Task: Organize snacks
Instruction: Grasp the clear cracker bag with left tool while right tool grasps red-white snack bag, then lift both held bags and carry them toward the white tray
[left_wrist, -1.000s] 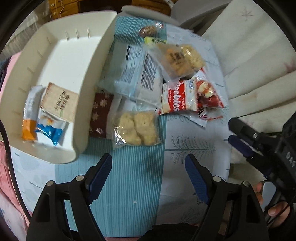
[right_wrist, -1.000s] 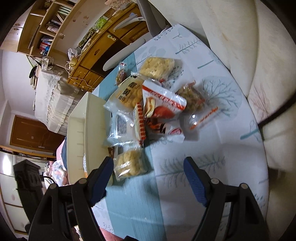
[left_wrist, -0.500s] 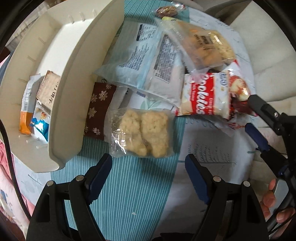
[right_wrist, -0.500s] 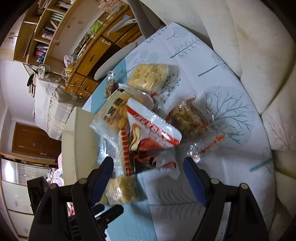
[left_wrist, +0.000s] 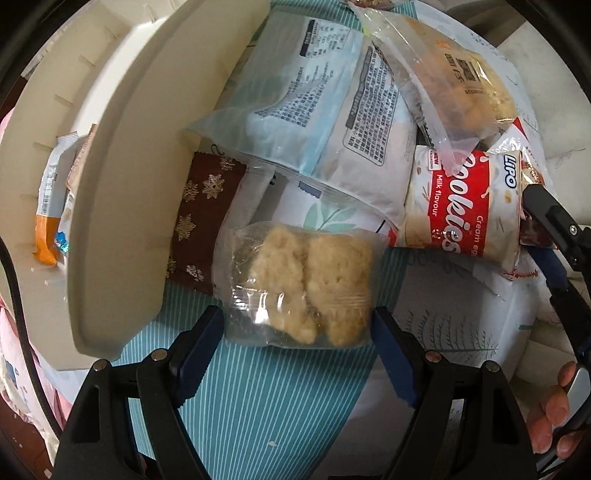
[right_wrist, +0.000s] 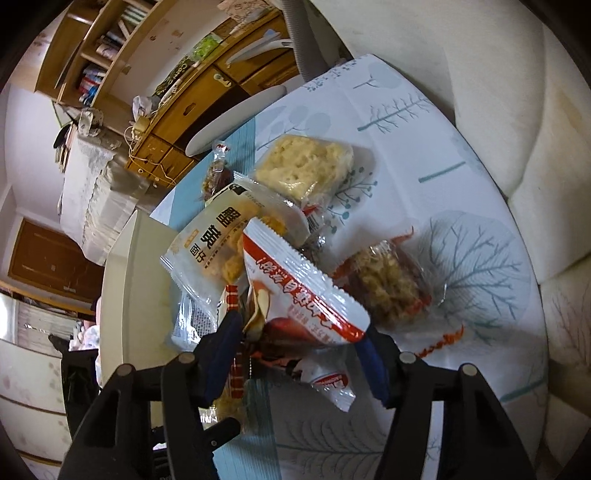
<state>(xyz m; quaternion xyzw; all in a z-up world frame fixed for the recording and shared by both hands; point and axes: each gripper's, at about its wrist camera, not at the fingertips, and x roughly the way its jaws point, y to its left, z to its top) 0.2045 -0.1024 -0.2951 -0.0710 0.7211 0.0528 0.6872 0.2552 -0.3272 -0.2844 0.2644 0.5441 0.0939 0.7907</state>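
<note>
Both tongs at the snack pile

Left tongs (left_wrist: 297, 332) released, straddling a clear cookie bag (left_wrist: 299, 288); right tongs (right_wrist: 299, 343), just closing, grasping a red-and-white packet (right_wrist: 303, 291) at 12 o'clock.

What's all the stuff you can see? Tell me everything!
tray: one, cream, left; few packets inside
biscuit packet: one, clear, between fingers of left gripper
snowflake packet: one, brown, beside tray
blue-white packet: one, middle of pile
cookies packet: one, red-white, right of that
red-edged packet: one, white, between fingers of right gripper
cake packet: one, yellow, far side
tablecloth: one, teal stripes, tree prints
left gripper: black, blue pads, open
right gripper: same, jaws just closing on red-edged packet
hand: one, behind right gripper
</note>
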